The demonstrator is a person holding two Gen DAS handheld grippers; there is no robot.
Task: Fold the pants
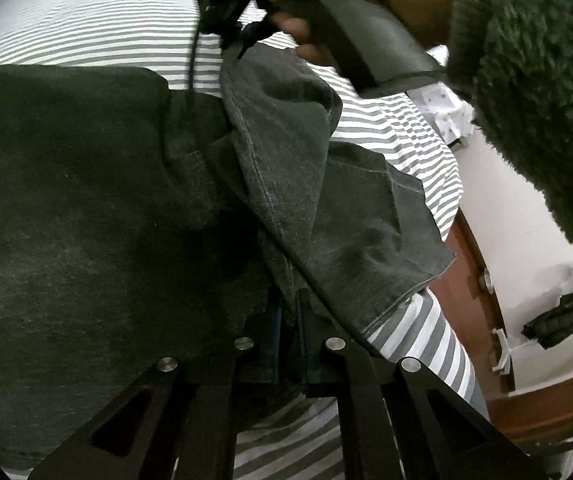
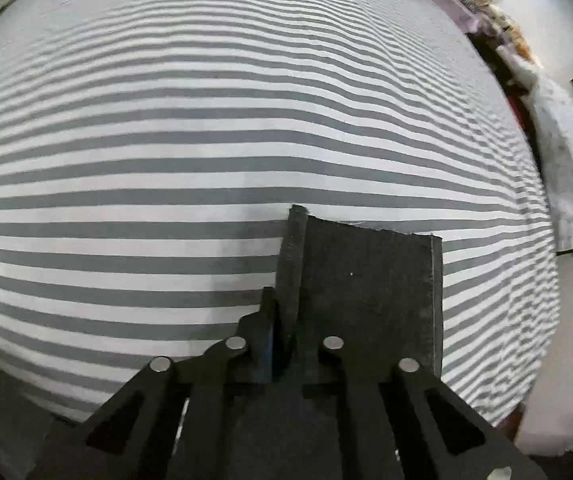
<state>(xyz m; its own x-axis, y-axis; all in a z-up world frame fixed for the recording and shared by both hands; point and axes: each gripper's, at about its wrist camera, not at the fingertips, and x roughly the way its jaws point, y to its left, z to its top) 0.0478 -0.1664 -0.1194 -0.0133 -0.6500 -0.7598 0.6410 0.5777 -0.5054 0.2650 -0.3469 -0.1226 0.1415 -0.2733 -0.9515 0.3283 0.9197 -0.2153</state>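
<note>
pants (image 1: 86, 200) of dark denim lie on the striped bed (image 2: 206, 140); left tongs (image 1: 286, 312) and right tongs (image 2: 286, 320) each pinch a fold of them.

A grey-and-white striped bedsheet (image 2: 246, 128) covers the bed, with a wooden frame (image 1: 474, 264) beside a pale floor (image 1: 526, 232).

Pants (image 1: 86, 200) dark grey; bedsheet (image 2: 206, 120) grey-white striped; sleeve (image 1: 546, 80) green.
</note>
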